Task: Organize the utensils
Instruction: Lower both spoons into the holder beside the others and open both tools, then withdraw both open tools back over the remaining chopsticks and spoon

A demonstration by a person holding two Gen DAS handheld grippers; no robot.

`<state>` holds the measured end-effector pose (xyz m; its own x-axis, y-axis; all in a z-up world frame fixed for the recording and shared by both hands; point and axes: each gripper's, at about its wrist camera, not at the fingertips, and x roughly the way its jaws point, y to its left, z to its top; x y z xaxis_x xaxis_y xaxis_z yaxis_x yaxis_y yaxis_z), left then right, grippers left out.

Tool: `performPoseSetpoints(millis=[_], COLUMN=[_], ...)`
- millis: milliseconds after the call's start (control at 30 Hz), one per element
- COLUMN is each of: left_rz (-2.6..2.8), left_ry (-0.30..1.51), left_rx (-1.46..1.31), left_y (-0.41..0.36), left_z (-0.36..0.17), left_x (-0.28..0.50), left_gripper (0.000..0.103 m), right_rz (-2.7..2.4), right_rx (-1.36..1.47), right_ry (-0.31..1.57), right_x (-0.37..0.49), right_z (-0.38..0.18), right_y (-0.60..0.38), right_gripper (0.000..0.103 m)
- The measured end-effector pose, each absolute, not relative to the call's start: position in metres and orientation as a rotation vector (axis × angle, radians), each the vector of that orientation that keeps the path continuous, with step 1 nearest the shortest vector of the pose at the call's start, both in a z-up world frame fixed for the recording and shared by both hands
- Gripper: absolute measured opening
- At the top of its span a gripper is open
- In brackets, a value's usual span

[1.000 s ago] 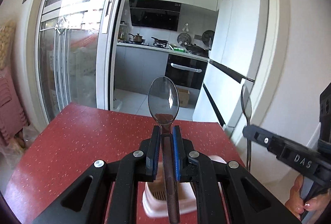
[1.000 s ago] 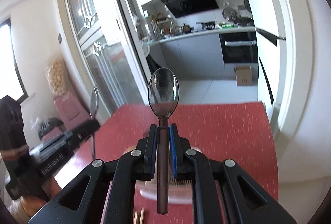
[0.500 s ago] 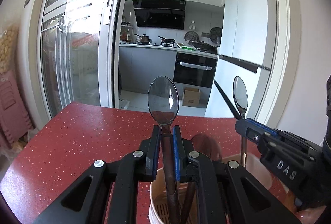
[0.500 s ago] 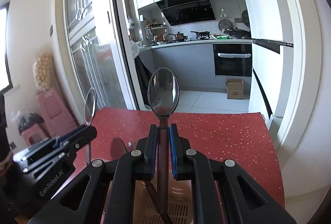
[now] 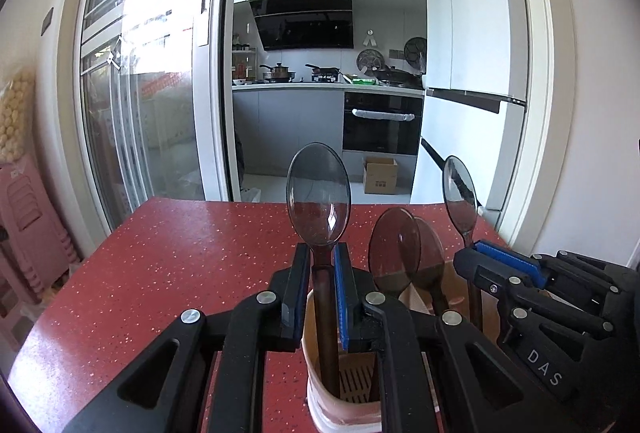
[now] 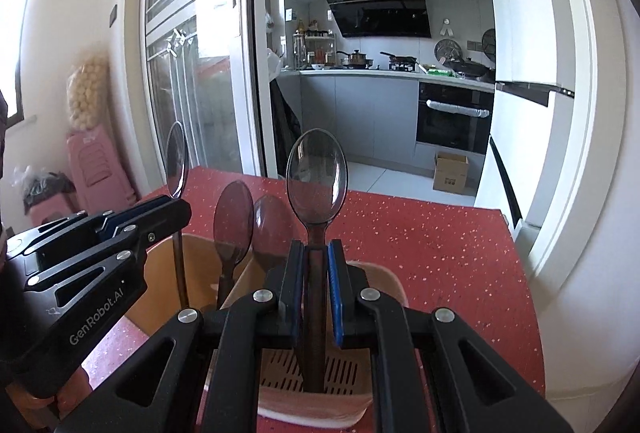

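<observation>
In the left wrist view my left gripper [image 5: 322, 253] is shut on the neck of a dark see-through spoon [image 5: 319, 193]. The spoon stands bowl up, with its handle reaching down into a beige utensil holder [image 5: 320, 405]. Two more dark spoons [image 5: 394, 253] stand in the holder. In the right wrist view my right gripper [image 6: 316, 253] is shut on a second such spoon [image 6: 317, 179], whose handle dips into the holder [image 6: 384, 273] toward its slotted floor. Each gripper also shows in the other's view: the right gripper [image 5: 480, 257] and the left gripper [image 6: 160, 217].
The holder stands on a red speckled table [image 5: 180, 261] whose far edge faces an open kitchen doorway. A white fridge and wall [image 5: 472, 113] run along the table's right side, and a glass sliding door [image 5: 132, 113] is at the left. A person's fingers [image 6: 68, 393] hold the left gripper's handle.
Both grippers have sunk toward the table with their spoons. The holder has come up close beneath them, and both handles now reach into it. The two grippers have drawn closer together.
</observation>
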<state>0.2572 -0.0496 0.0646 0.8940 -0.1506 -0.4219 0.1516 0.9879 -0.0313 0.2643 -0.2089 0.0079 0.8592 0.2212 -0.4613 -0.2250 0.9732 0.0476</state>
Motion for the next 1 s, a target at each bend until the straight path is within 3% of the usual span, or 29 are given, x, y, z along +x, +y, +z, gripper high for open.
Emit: performPoseSetpoints(millis=[100, 233, 767, 1000], left_rz=[-0.153, -0.151, -0.178, -0.184], left_ry=[0.452, 0.464, 0.456, 0.426], left_rx=[-0.018, -0.022, -0.011, -0.021], left_y=[-0.047, -0.046, -0.049, -0.034], left_z=[0.064, 0.064, 0.076, 0.09], left_x=[0.255, 0.255, 0.245, 0.209], left_gripper=[0.041, 0.041, 0.042, 0.042], right_rz=[0.237, 0.244, 0.208, 0.215], right_rx=[0.001, 0.009, 0.185, 0.238], right_ry=[0.494, 0.505, 0.492, 0.542], right_x=[0.264, 0.262, 0.224, 0.205], right_z=[0.009, 0.01, 0.028, 0.023], right_y=[-0.21, -0.213, -0.254, -0.263], right_gripper=[0.013, 0.034, 0.039, 0.052])
